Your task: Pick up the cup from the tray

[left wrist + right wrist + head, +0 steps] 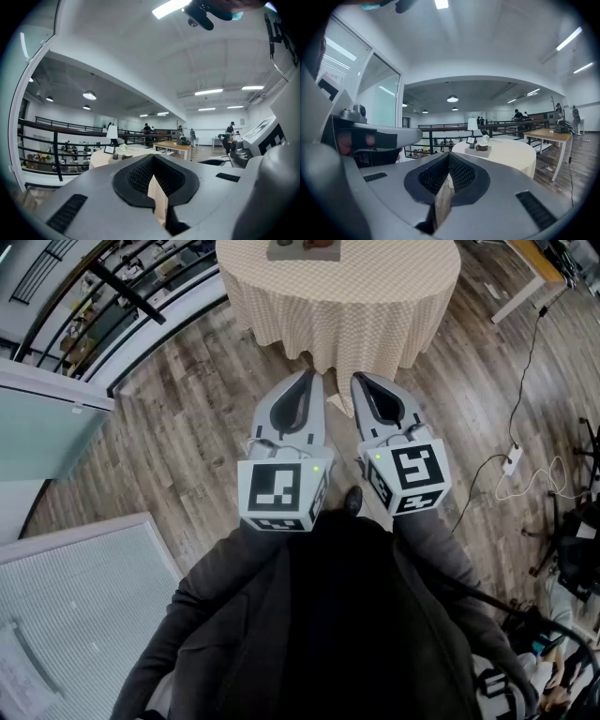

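All of the pickup is left: the table [347,306] stands well ahead of the left gripper [305,378] and right gripper [362,380], both with jaws closed and empty. The tray [480,153] sits on the tabletop with the cup [482,147] on it, so approach, opening and grasp remain

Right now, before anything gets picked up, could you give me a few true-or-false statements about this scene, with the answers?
1. The left claw and the right claw are both shut and empty. True.
2. The cup is already in the right claw. False: it sits on the tray on the round table, ahead of both claws.
3. The table is covered with a cloth. True.
4. The floor is carpeted. False: it is wood planks.
5. The claws point away from the table. False: both point towards it.
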A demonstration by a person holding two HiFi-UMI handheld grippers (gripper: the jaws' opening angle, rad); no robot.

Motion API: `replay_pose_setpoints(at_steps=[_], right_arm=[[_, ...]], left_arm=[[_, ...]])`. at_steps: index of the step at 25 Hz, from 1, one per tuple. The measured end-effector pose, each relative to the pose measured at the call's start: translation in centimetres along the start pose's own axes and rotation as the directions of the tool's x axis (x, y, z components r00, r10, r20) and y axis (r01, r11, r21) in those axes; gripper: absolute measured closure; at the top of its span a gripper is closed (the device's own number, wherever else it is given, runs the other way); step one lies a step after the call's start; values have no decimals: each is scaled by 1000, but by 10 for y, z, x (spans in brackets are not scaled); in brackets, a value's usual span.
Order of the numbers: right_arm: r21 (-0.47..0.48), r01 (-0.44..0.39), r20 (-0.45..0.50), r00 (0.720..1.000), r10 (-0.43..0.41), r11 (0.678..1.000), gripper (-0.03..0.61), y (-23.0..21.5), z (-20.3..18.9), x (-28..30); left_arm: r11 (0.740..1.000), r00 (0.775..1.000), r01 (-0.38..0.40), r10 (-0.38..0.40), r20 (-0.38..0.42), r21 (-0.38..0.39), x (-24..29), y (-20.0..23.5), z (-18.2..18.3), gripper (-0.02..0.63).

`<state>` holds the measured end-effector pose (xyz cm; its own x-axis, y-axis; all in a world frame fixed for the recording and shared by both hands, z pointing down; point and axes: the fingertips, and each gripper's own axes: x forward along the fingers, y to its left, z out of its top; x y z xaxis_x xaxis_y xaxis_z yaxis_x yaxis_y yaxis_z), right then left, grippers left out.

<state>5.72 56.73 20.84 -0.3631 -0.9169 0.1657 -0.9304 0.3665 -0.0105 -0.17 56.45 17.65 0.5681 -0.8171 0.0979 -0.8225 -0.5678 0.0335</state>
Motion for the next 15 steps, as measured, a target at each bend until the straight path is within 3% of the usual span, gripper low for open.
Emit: replay_pose_setpoints(at_steps=[15], right_arm=[[48, -16, 9, 1000, 16, 999, 571, -13, -7, -4]], left_arm=[[1000, 1000, 6, -6, -5, 6, 11, -13, -5, 607]])
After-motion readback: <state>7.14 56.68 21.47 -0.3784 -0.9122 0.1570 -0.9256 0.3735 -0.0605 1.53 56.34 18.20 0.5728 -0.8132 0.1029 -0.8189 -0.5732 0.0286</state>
